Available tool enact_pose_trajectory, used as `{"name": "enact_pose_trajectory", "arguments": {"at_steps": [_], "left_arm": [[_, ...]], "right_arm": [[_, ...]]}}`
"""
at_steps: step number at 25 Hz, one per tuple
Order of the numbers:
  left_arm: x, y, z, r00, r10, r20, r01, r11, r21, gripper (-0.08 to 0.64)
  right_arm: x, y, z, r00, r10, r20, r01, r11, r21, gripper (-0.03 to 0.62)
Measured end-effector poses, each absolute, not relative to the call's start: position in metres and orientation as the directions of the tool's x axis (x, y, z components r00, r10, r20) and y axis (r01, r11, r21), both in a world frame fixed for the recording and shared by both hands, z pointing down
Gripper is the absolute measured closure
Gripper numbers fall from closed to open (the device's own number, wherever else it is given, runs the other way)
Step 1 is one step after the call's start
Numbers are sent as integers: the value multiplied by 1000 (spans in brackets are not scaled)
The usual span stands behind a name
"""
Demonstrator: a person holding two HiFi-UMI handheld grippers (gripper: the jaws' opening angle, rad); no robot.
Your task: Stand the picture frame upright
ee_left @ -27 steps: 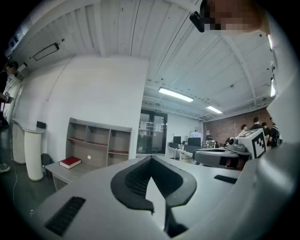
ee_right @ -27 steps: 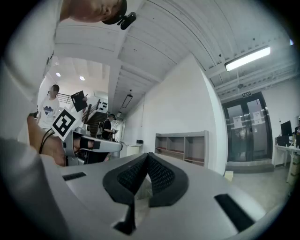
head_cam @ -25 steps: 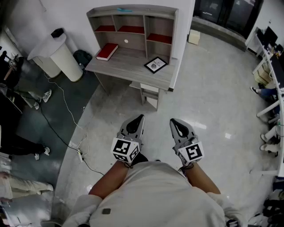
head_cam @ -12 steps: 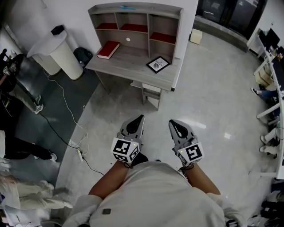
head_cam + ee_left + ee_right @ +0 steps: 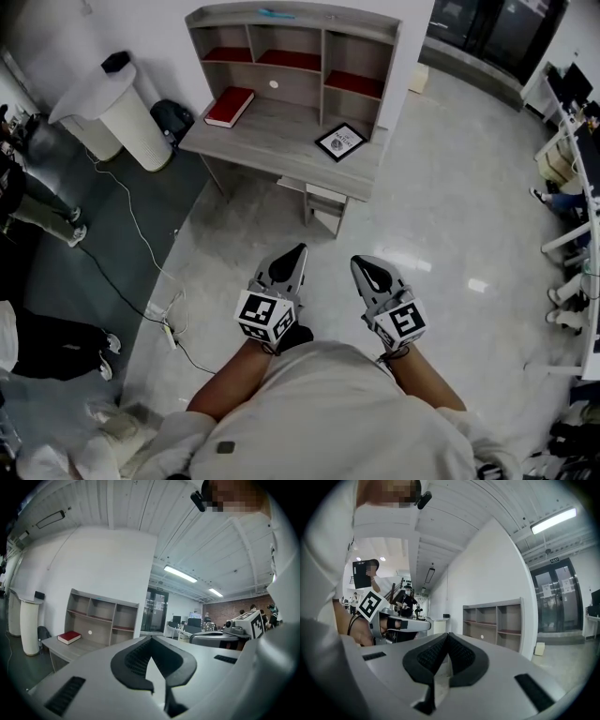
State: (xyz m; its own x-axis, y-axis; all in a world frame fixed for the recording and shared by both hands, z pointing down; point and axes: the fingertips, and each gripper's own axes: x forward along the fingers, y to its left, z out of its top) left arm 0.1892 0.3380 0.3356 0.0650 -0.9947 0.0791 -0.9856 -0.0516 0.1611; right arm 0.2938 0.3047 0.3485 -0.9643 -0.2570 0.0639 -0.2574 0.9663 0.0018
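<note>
Grey desk (image 5: 272,141) stands against the wall, with the picture frame (image 5: 340,142) lying flat near its right front corner. Left gripper (image 5: 296,253) and right gripper (image 5: 359,264) are clenched, empty and well apart from it. Risk: pushing the frame outward while tipping it could slide it off that edge.

The left forearm (image 5: 228,382) and right forearm (image 5: 427,380) were bare and stretched forward side by side. The left gripper (image 5: 298,249) and right gripper (image 5: 357,262) pointed level ahead, slightly apart, each with its fingers pressed together on nothing.
</note>
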Motion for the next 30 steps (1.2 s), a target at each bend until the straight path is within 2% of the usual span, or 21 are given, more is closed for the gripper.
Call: {"name": "enact_pose_trajectory", "arguments": {"at_steps": [15,30], "left_arm": [[46,302,340,128,-987,97,-978,-110,178,543],[4,255,354,124,-985,123,-977,-99,188,544]], "right_arm": [[141,283,364,-960,-242,140,-249,968,-34,572],[93,235,383,-964,-209,163,-223,972,-71,572]]}}
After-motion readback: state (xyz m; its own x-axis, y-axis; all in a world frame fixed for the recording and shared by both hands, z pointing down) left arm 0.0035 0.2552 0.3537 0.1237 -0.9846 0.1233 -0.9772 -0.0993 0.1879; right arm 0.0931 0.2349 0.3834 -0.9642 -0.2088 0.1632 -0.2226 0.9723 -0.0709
